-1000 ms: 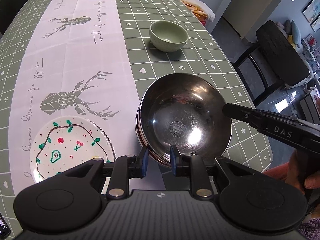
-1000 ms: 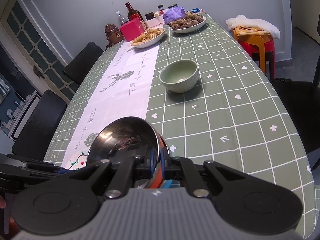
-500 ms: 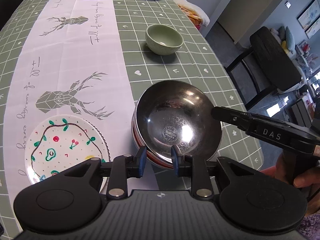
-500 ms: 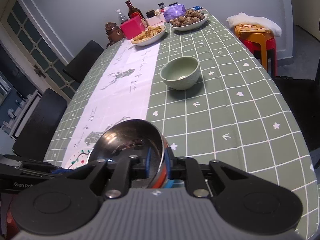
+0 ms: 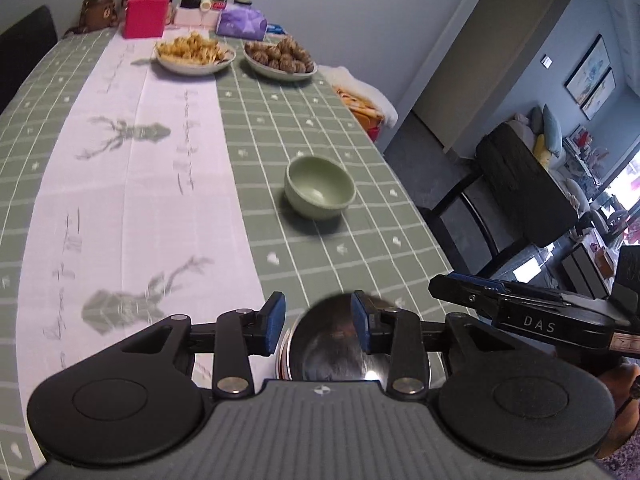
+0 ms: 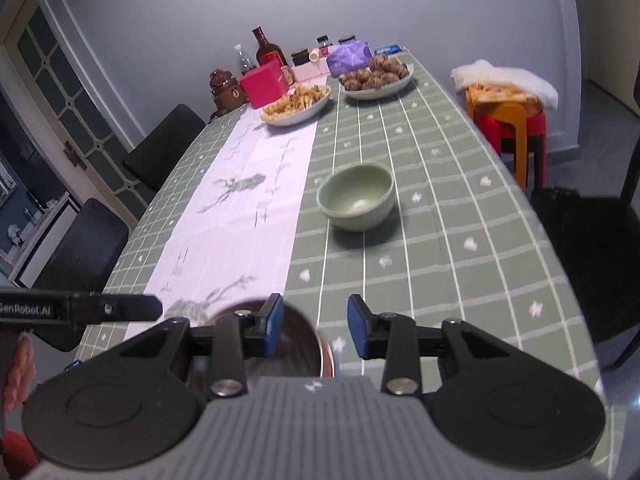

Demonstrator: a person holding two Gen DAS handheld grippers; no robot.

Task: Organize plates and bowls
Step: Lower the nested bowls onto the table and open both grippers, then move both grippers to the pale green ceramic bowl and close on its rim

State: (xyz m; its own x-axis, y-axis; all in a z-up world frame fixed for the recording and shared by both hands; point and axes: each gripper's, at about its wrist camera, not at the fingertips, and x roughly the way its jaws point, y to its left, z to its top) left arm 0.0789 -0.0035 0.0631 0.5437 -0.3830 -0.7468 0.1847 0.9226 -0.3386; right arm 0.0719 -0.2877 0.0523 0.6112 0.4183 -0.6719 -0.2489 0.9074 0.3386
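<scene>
A steel bowl (image 5: pixel 340 344) sits nested on a red-rimmed stack near the table's front edge, partly hidden under both grippers; it also shows in the right wrist view (image 6: pixel 296 348). My left gripper (image 5: pixel 318 326) is open above it, touching nothing. My right gripper (image 6: pixel 314 326) is open too, its left finger over the bowl's rim. A pale green bowl (image 5: pixel 320 192) stands empty farther out on the green check cloth, also in the right wrist view (image 6: pixel 356 196). The painted plate is out of view.
Two plates of food (image 5: pixel 194 54) (image 5: pixel 280 60) stand at the far end with a pink box (image 5: pixel 146 14), bottles and jars. A white runner (image 5: pixel 132 184) runs down the table. Black chairs (image 5: pixel 520 184) and stacked stools (image 6: pixel 512 120) stand beside it.
Both grippers have opened and let go of the steel bowl's rim. Both cameras have tilted up and pulled back, so the bowl now sits low and the painted plate has left view.
</scene>
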